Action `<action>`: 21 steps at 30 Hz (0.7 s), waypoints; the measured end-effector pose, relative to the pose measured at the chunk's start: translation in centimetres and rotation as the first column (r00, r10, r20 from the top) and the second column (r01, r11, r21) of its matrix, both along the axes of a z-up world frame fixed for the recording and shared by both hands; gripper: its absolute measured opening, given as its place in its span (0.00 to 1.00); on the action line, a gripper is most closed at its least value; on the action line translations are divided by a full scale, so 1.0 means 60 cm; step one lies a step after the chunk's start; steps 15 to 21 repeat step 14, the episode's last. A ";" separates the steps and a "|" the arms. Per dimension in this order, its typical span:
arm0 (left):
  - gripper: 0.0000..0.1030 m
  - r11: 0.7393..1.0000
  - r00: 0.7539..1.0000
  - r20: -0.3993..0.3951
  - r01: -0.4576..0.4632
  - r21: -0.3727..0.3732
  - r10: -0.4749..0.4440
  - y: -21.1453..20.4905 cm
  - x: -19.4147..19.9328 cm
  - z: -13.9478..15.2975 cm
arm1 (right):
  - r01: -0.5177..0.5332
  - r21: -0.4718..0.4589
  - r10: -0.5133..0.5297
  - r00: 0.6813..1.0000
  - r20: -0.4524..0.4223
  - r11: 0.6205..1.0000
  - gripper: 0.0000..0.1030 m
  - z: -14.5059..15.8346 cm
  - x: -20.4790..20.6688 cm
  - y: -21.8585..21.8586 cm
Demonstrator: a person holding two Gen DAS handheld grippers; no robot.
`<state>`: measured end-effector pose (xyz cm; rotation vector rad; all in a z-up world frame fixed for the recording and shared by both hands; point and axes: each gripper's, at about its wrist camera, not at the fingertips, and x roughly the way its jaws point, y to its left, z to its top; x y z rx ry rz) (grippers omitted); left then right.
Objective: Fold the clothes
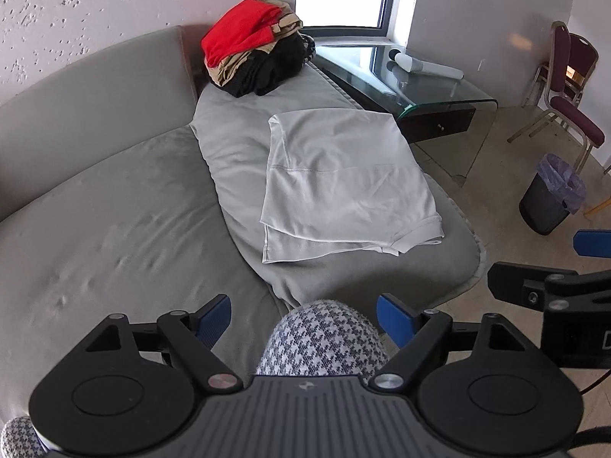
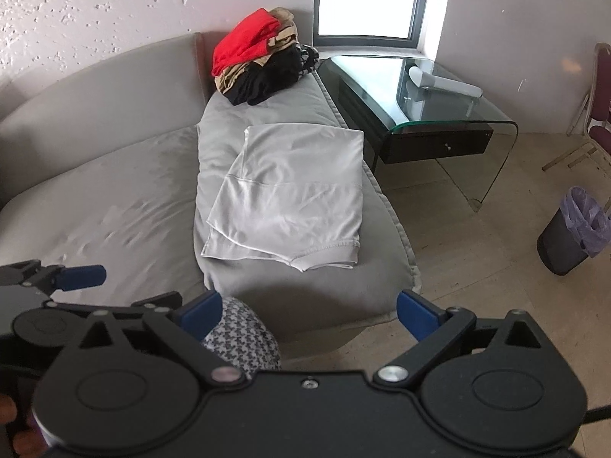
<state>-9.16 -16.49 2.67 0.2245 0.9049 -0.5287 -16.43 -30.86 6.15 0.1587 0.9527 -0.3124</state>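
White garment point(image 1: 347, 175) lies folded at frame centre on the grey cushion point(image 1: 236, 141), touched by neither tool. Left gripper point(image 1: 303, 320) at lower centre has its fingers released, empty. Right gripper point(image 2: 309, 313) likewise spread and empty. Clothes pile point(image 1: 256, 45) sits upper centre.

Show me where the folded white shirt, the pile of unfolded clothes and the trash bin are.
folded white shirt point(image 1: 343, 175): left wrist view, middle of its top layer.
pile of unfolded clothes point(image 2: 256, 65): right wrist view, red garment on top.
trash bin point(image 1: 544, 206): left wrist view, dark outer wall.
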 end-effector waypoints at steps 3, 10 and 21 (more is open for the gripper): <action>0.80 1.000 1.000 0.003 0.000 0.006 0.000 -0.002 0.001 -0.002 | 0.000 -0.001 0.000 1.000 -0.002 1.000 0.96 -0.002 0.001 -0.002; 0.81 1.000 1.000 0.015 0.003 0.008 -0.004 -0.005 0.003 -0.004 | 0.000 0.002 0.000 1.000 -0.001 1.000 0.96 -0.004 0.003 -0.007; 0.81 1.000 1.000 0.025 -0.003 -0.003 0.003 -0.002 0.005 -0.005 | 0.006 0.005 -0.006 1.000 0.000 1.000 0.96 -0.007 0.003 -0.007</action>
